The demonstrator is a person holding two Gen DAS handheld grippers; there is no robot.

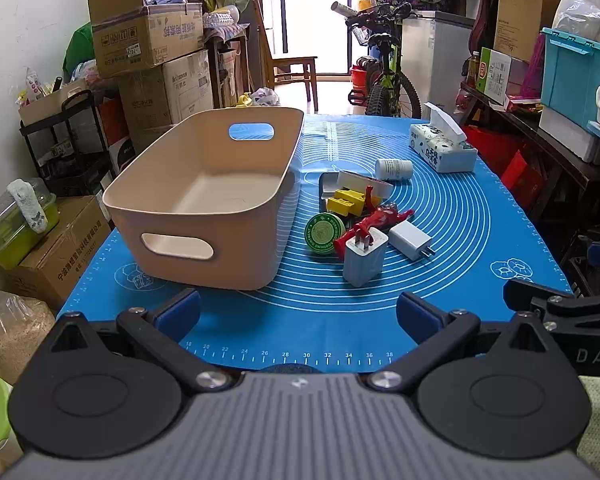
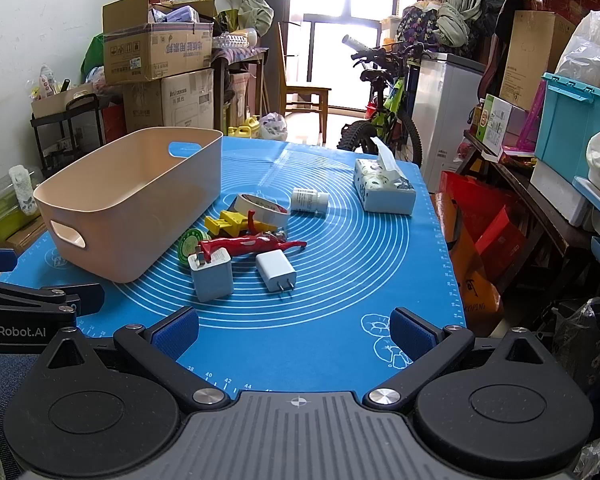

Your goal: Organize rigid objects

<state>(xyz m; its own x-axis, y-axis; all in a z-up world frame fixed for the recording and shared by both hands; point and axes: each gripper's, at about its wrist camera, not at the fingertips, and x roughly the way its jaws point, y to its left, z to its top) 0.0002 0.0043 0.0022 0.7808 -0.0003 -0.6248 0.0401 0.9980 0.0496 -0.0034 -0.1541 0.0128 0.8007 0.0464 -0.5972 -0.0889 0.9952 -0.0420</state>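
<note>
1. Left wrist view: the left tool (image 1: 298, 312) hangs over the near edge of the surface (image 1: 480, 216), its blue pads spread wide with nothing between them. I judge it is held back there so the whole layout can be taken in before a first pick.
2. The beige bin (image 1: 204, 200) sits at about 11 o'clock from this tool, open side up and bare inside, with handle slots at both ends. It looks placed as the collecting container, just beside the pile.
3. The loose pieces cluster at roughly 1 o'clock: a white charger block (image 1: 365, 258) standing with prongs up, a second charger (image 1: 410, 240) lying flat, a green round tin (image 1: 325, 233), a red toy figure (image 1: 374, 218), a yellow plastic piece (image 1: 346, 200), and a small white bottle (image 1: 394, 169) on its side further back. Several touch or overlap, so nothing appears sorted yet.
4. A tissue pack (image 1: 440, 148) stands apart at 2 o'clock.
5. Right wrist view: the right tool (image 2: 294, 328) is likewise spread wide and empty, low at the near edge of the surface.
6. From here the bin lies at 10 o'clock and the pile at 12 o'clock. A roll of tape (image 2: 262, 210) shows behind the yellow piece.
7. The two chargers are nearest, hard-edged and compact, so I judge them the easiest first grips.
</note>
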